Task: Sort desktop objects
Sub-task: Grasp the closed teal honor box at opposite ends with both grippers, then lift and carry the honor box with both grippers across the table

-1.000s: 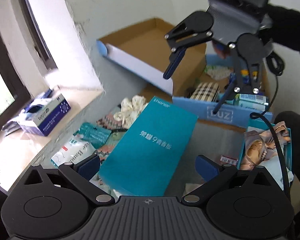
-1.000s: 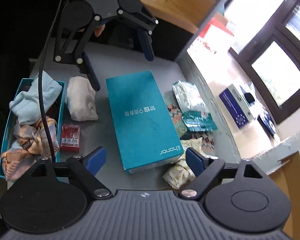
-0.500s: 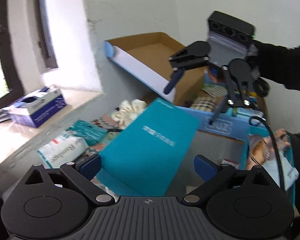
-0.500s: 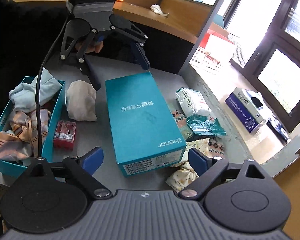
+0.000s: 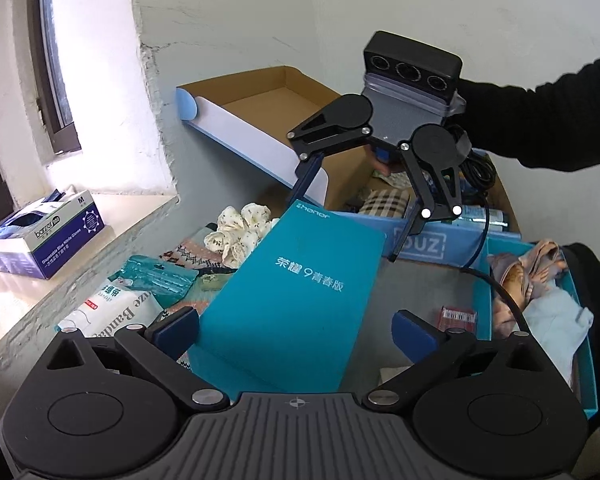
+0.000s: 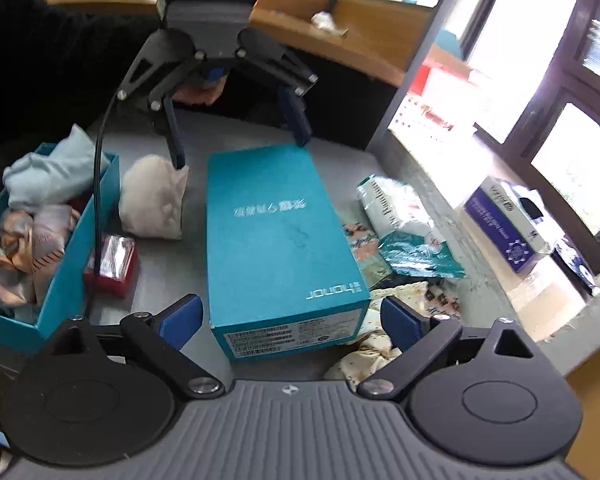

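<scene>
1. The left gripper has its fingers spread wide and grips nothing. The teal phone box lies between them, with its near end reaching the left finger; contact cannot be confirmed.
2. The right gripper also has its fingers spread wide and grips nothing. The labelled end of the phone box sits between the fingertips, apart from both pads.
3. In the right wrist view, the left gripper stands past the far end of the box, fingers apart, tips at the box's far corners.
4. Outside the right gripper's left finger lie a white cloth bundle and a small red packet; the packet is blurred, its print unreadable.
5. Further left, a teal bin holds crumpled cloths; it is cut off by the frame edge.
6. Outside the right finger, a patterned cloth is partly hidden under the box and finger. Beyond it lie a bandage pack and a teal pouch.
7. In the left wrist view, an open cardboard box stands beyond the fingers; the right gripper hides part of its contents.
8. The grey counter carries all items.
</scene>
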`<control>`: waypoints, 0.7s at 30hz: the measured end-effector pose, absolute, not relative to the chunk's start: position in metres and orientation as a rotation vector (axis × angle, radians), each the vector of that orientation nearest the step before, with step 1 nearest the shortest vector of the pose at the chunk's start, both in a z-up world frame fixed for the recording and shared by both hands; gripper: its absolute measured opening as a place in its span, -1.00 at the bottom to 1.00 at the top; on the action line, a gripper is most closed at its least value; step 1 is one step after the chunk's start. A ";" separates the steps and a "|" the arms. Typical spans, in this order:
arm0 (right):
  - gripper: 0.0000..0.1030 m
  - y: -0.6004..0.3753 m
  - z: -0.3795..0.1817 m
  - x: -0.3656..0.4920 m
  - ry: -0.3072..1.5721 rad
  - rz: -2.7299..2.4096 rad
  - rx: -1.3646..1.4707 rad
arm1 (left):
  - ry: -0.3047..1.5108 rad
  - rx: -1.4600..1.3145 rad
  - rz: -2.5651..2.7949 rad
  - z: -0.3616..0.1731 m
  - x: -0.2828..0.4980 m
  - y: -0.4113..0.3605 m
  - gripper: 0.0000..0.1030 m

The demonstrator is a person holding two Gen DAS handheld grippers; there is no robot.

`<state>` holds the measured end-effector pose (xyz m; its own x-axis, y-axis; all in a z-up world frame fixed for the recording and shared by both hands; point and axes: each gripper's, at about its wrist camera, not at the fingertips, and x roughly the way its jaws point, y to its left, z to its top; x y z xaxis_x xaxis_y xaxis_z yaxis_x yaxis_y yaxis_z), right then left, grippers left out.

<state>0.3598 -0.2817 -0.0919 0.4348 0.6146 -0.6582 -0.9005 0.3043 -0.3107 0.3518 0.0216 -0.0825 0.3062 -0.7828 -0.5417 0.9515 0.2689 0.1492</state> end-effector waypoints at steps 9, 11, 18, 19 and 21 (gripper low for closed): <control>0.77 -0.274 -0.093 0.360 0.485 1.047 -0.745 | 0.366 0.577 -1.172 -0.085 0.339 0.019 0.99; 0.77 -0.272 -0.093 0.360 0.489 1.045 -0.749 | 0.361 0.602 -1.144 -0.089 0.336 0.020 0.99; 0.76 -0.273 -0.091 0.365 0.493 1.066 -0.737 | 0.335 0.681 -1.084 -0.101 0.340 0.017 0.99; 0.76 -0.274 -0.091 0.366 0.494 1.069 -0.736 | 0.343 0.681 -1.103 -0.102 0.342 0.016 0.99; 0.76 -0.275 -0.091 0.368 0.498 1.076 -0.728 | 0.328 0.692 -1.098 -0.105 0.346 0.014 0.99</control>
<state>0.3676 -0.2751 -0.0913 0.4036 0.6071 -0.6845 -0.9147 0.2842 -0.2872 0.3462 0.0137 -0.1047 0.4358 -0.7006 -0.5649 0.8957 0.2760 0.3487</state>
